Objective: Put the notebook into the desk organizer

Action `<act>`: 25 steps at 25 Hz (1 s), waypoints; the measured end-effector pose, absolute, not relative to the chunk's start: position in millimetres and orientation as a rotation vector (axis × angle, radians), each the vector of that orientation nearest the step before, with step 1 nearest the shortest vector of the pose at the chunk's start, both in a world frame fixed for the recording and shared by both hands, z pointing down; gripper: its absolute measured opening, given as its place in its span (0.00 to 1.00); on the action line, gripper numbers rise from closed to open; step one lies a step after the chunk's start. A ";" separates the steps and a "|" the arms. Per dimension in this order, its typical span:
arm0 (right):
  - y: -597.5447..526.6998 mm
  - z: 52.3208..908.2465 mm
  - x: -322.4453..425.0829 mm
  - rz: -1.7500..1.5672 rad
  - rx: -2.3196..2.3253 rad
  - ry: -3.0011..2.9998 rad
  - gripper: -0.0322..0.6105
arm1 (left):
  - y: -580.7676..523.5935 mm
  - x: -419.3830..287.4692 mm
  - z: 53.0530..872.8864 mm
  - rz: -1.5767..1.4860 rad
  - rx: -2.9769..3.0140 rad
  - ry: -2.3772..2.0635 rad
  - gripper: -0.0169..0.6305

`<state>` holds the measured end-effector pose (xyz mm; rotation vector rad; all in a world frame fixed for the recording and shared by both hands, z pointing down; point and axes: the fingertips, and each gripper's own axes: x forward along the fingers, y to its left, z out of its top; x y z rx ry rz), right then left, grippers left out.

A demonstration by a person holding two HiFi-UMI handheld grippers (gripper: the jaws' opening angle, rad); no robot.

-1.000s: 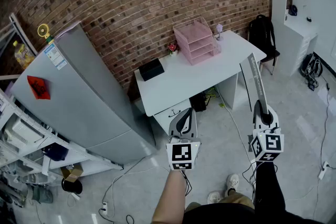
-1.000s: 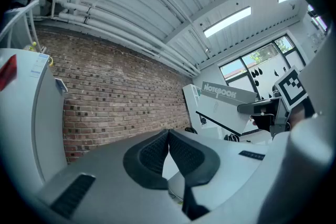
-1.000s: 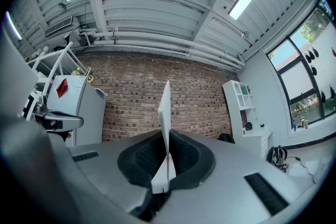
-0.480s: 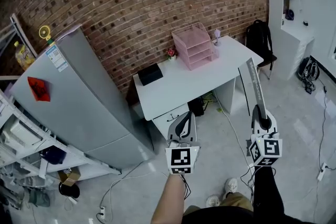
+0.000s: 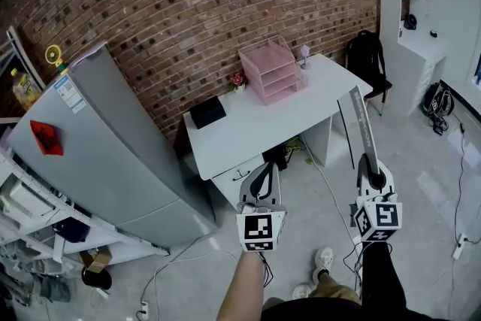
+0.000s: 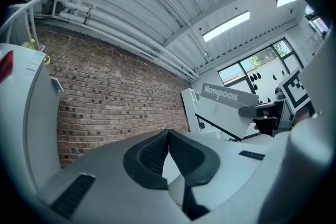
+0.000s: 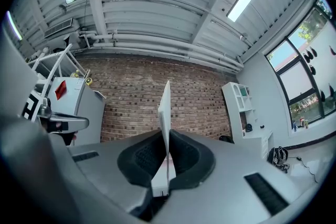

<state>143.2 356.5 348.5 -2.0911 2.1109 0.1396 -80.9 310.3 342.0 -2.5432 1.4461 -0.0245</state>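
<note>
We are holding the left gripper [image 5: 265, 168] forward, jaws pressed together and empty; the right gripper [image 5: 370, 164] is clamping the notebook [image 5: 358, 120] upright.

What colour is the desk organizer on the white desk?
Pink; the desk organizer shows best in the head view.

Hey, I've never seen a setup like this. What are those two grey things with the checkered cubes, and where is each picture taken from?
They are hand-held grippers, one in each of a person's hands; the marker cubes belong to them. The wide picture comes from a camera on the person's head, looking down. The other two come from cameras riding on each gripper. The left gripper has its jaws together, empty. The right gripper clamps a thin notebook on edge. Ahead, a white desk carries a pink desk organizer, a black box and a small flower pot.
</note>
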 end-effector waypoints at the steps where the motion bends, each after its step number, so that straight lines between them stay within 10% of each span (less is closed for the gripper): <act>1: 354.0 347.8 145.5 0.142 -2.091 2.111 0.09 | 307.3 -77.3 341.5 -0.023 -2.544 1.443 0.05; 25: 207.1 351.8 222.8 0.124 -2.007 2.175 0.09 | 172.8 10.0 338.2 -0.054 -2.526 1.464 0.05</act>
